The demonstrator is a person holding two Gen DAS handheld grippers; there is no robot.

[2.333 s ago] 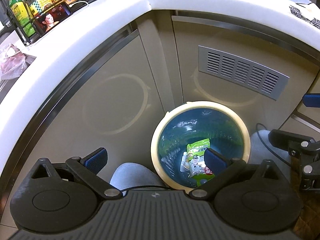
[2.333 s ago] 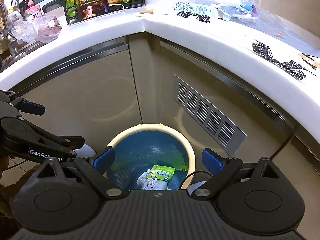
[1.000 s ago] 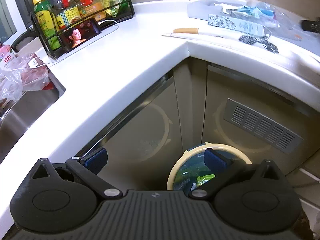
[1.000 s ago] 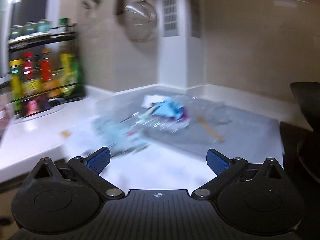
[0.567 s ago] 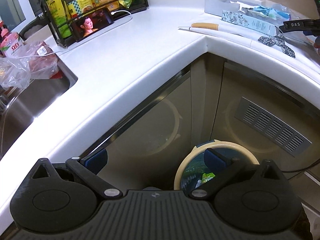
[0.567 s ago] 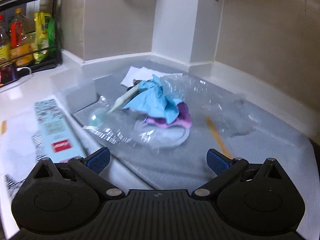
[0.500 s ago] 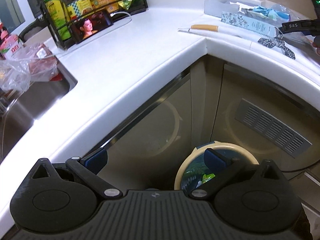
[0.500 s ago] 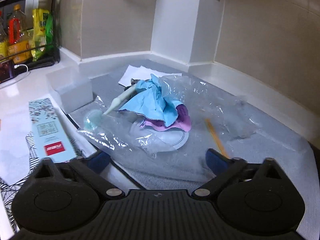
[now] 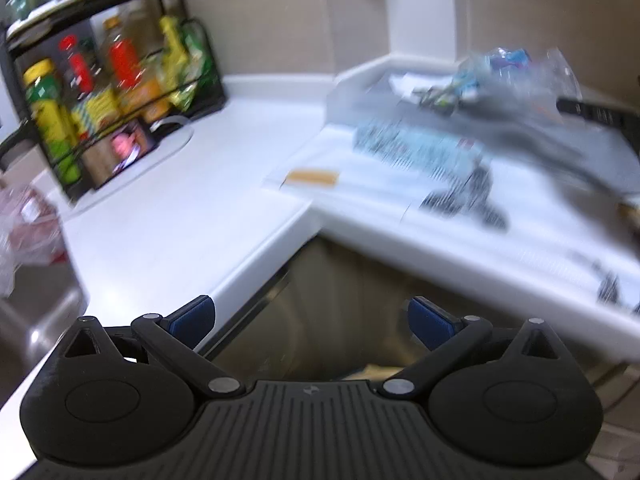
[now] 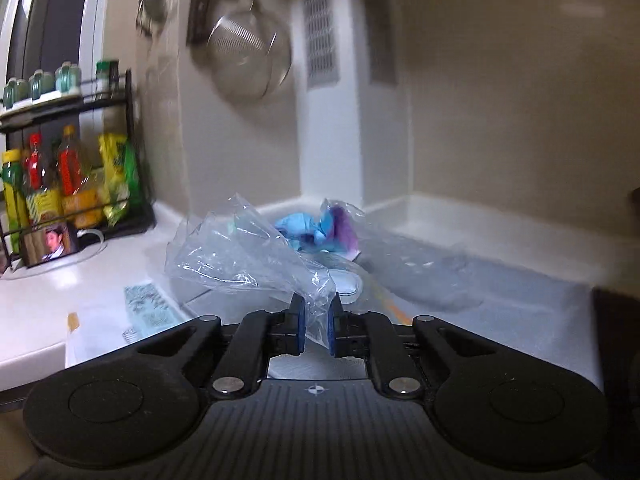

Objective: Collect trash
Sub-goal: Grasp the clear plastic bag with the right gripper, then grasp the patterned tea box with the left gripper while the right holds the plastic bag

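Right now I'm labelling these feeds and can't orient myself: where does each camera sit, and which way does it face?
Left wrist: on the left gripper, looking forward and down over the white counter corner; its two blue pads stand apart, empty.
Right wrist: on the right gripper, looking almost level at the tiled corner; its jaws have just been closing and now pinch the clear plastic bag.
Shared: the bottle rack, the counter, and the blue-and-purple trash pile.
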